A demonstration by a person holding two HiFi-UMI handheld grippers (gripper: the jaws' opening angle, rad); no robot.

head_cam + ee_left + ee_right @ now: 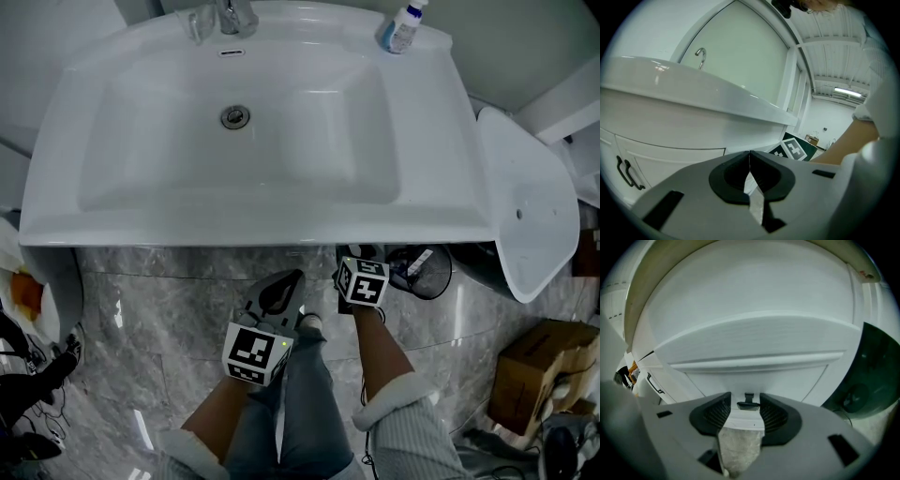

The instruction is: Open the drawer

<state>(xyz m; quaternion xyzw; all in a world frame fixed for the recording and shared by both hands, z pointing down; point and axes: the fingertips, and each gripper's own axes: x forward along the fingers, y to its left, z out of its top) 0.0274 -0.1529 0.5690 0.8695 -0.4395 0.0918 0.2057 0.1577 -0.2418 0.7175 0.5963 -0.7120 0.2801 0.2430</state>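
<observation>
- Right between the right tongs sits the little dark handle. They're spread, one pad on either side of it, and not squeezing it yet as far as I can see.
- Straight ahead of those tongs is the drawer front, tucked under the sink overhang. That's why the head view shows none of it, only the back end of the right tongs poking out.
- They tilt down at the front, I'd guess so the pads line up with the handle's sides for a clean pinch.
- Left tongs are pressed together with nothing in them, sitting to the left of the right ones and further from the cabinet. Looks like they're just parked out of the way.
- Drawer is still closed. My guess for next: pinch the handle and pull straight back. It's a tiny handle, so slipping off is the worry.
</observation>
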